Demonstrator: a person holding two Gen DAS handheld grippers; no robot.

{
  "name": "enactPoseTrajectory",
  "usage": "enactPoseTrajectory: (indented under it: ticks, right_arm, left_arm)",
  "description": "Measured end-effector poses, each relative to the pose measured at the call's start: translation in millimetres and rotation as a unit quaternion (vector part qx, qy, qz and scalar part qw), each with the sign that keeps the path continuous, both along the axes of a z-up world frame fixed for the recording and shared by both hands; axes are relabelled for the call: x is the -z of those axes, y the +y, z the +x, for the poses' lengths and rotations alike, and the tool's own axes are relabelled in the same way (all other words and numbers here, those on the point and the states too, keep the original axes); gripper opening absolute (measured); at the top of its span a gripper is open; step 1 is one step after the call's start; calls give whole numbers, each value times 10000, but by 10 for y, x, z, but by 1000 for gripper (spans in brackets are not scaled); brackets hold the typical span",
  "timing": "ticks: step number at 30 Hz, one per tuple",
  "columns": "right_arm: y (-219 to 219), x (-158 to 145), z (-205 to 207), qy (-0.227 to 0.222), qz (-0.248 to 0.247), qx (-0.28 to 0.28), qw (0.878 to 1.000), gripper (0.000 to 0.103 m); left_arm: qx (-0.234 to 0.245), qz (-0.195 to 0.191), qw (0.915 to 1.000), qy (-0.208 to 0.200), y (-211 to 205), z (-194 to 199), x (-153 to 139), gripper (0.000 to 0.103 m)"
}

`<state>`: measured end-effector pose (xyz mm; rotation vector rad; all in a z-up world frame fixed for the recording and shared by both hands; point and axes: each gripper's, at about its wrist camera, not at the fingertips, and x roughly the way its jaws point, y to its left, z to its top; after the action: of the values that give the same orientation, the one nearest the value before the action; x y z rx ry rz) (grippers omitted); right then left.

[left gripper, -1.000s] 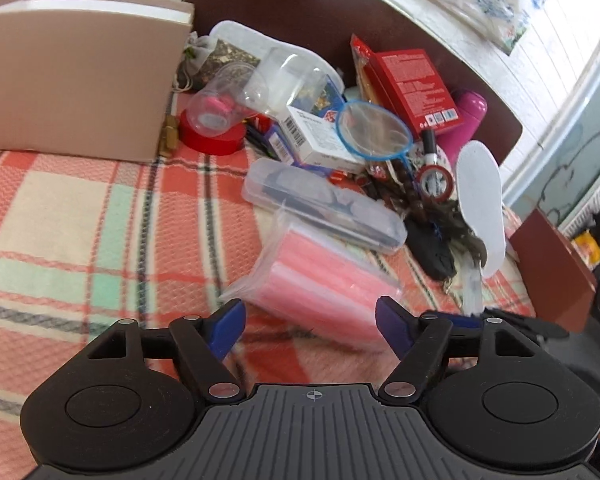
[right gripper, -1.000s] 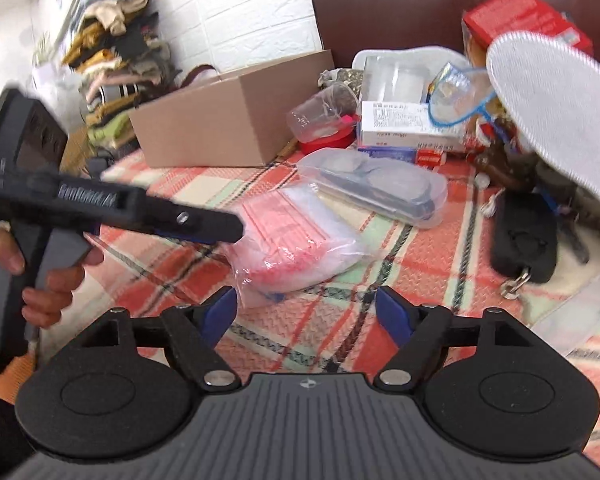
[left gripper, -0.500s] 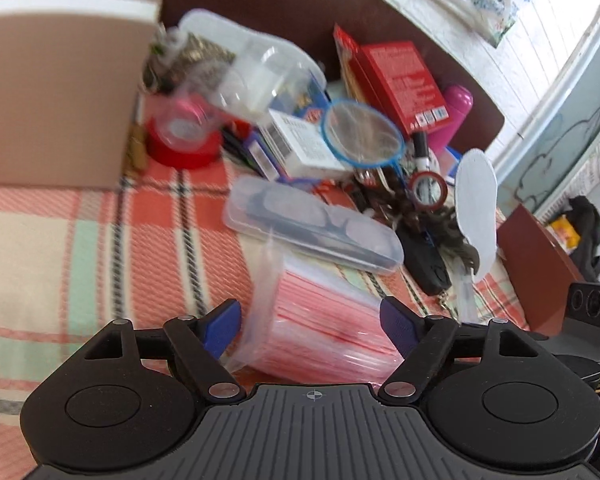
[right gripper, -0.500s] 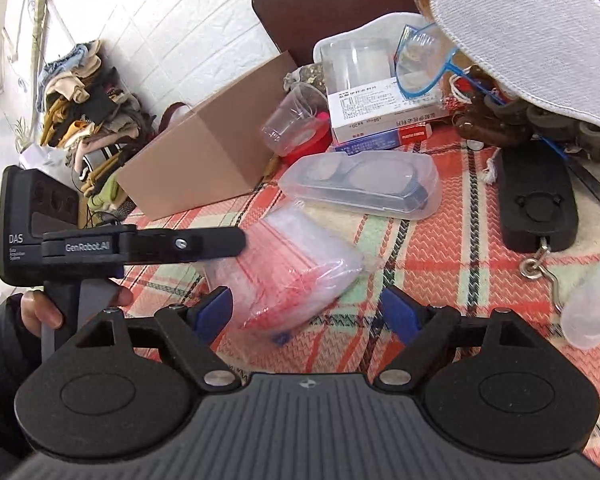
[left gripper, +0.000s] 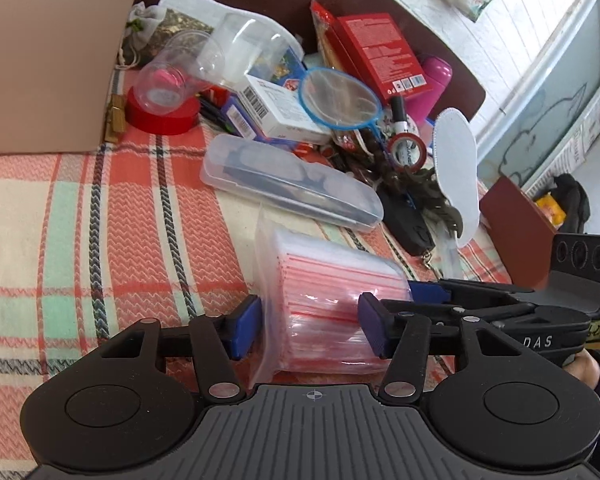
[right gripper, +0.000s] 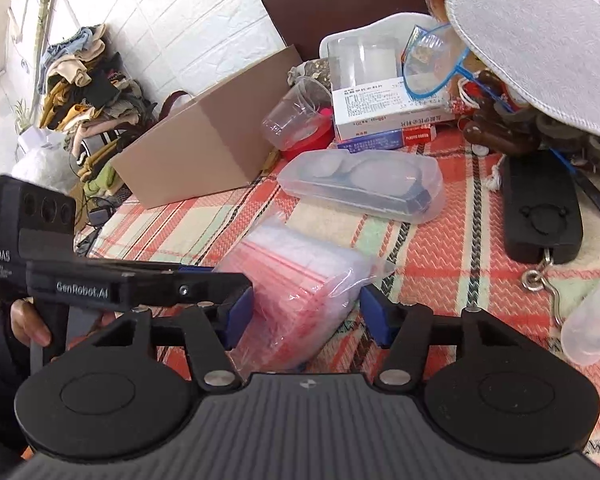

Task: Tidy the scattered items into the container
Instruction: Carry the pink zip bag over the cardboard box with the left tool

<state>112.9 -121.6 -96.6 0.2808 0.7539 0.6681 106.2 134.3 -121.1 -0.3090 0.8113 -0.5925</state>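
A clear bag of pink zip bags (left gripper: 328,304) lies on the plaid cloth; it also shows in the right wrist view (right gripper: 300,280). My left gripper (left gripper: 310,330) is open, its blue pads on either side of the bag's near end. My right gripper (right gripper: 306,316) is open too, its pads straddling the same bag from the other side. Each gripper shows in the other's view, the right one (left gripper: 500,308) and the left one (right gripper: 140,284). The cardboard box (left gripper: 44,68) stands at the far left, also in the right wrist view (right gripper: 204,152).
A clear glasses case (left gripper: 288,184) lies just beyond the bag. Behind it is a heap: plastic cups (left gripper: 172,80), red tape roll (left gripper: 160,120), white carton (left gripper: 284,108), blue strainer (left gripper: 340,96), red box (left gripper: 380,56), white insole (left gripper: 456,164), black scale (right gripper: 540,212).
Both grippers have moved forward onto the pink bag, so it now sits between the pads of each. Their jaws have narrowed somewhat but stay open.
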Motion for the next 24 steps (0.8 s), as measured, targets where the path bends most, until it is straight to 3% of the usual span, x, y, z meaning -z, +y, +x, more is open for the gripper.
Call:
enactPoseTrajectory:
  ticks: [5,7,8,14,24]
  right_arm:
    - [8,3,94,133,47,77,9999,63]
    - [21,0,96,123,27,92,9999,63]
    - [28,-3,93,117,13,101,9999,62]
    - [81,-82,-29,-103,-257,119,9995,51]
    - [254,-311,-97,-433,-584,-284,9970,45]
  left_arm:
    - [-160,-83,9998,117,2,100,11,68]
    - [-177,-4,9998,123,-22,103,-6,64]
    - [-185,75,9998,98,-41,88,-20,55]
    - [-287,365,9989,-104,-78,-119,-98,40]
    - [-781,130,9963,-320,163,-397,-244,31]
